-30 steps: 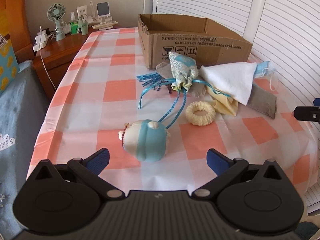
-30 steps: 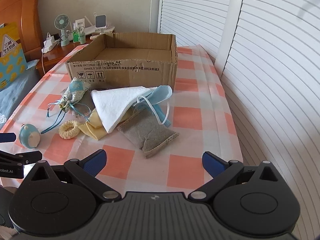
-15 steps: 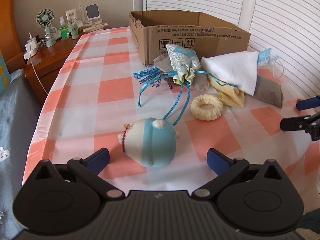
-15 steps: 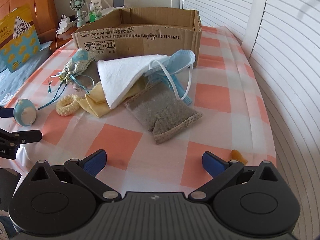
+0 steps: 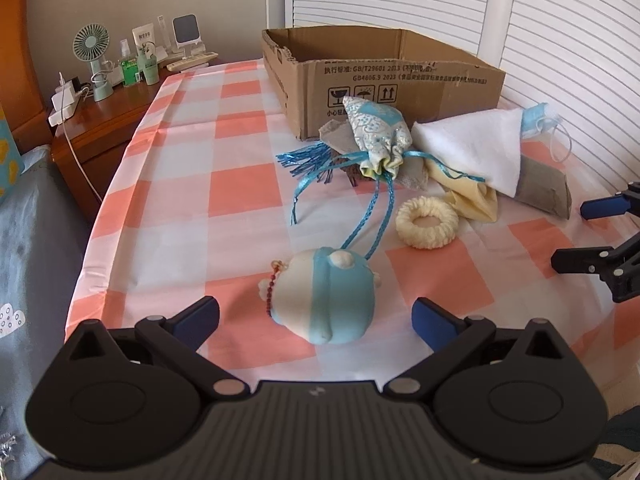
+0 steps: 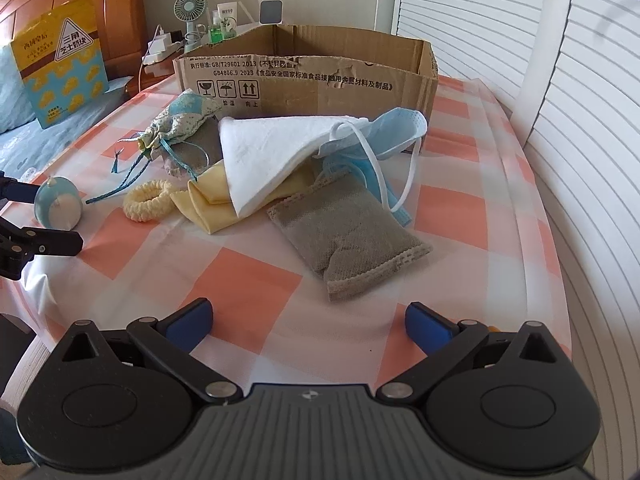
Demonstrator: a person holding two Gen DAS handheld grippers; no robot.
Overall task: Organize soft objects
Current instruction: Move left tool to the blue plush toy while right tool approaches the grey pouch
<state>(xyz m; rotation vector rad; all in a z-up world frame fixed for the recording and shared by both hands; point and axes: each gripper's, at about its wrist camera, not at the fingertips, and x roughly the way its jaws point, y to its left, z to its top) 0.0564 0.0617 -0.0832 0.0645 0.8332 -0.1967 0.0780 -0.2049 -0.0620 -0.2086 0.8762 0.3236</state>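
Observation:
A blue and cream plush toy (image 5: 326, 296) lies just ahead of my open left gripper (image 5: 316, 316), between its fingers; it also shows in the right wrist view (image 6: 58, 208). Behind it lie a cream knit ring (image 5: 427, 222), a drawstring pouch (image 5: 376, 136) with blue cords, a white cloth (image 5: 476, 148), a yellow cloth (image 6: 208, 204), a blue face mask (image 6: 384, 136) and a grey sachet (image 6: 348, 236). An open cardboard box (image 5: 380, 80) stands behind them. My open right gripper (image 6: 308, 322) hovers in front of the sachet.
The table has a pink and white checked cloth (image 5: 192, 160). A wooden nightstand (image 5: 104, 120) with a small fan (image 5: 92, 60) and bottles stands at the far left. White louvred doors (image 6: 560, 80) run along the right. A yellow packet (image 6: 60, 60) leans on the bed.
Both grippers have moved forward over the table. The plush toy now sits closer, between the left fingers, and the sachet is nearer the right gripper. Nothing has been gripped.

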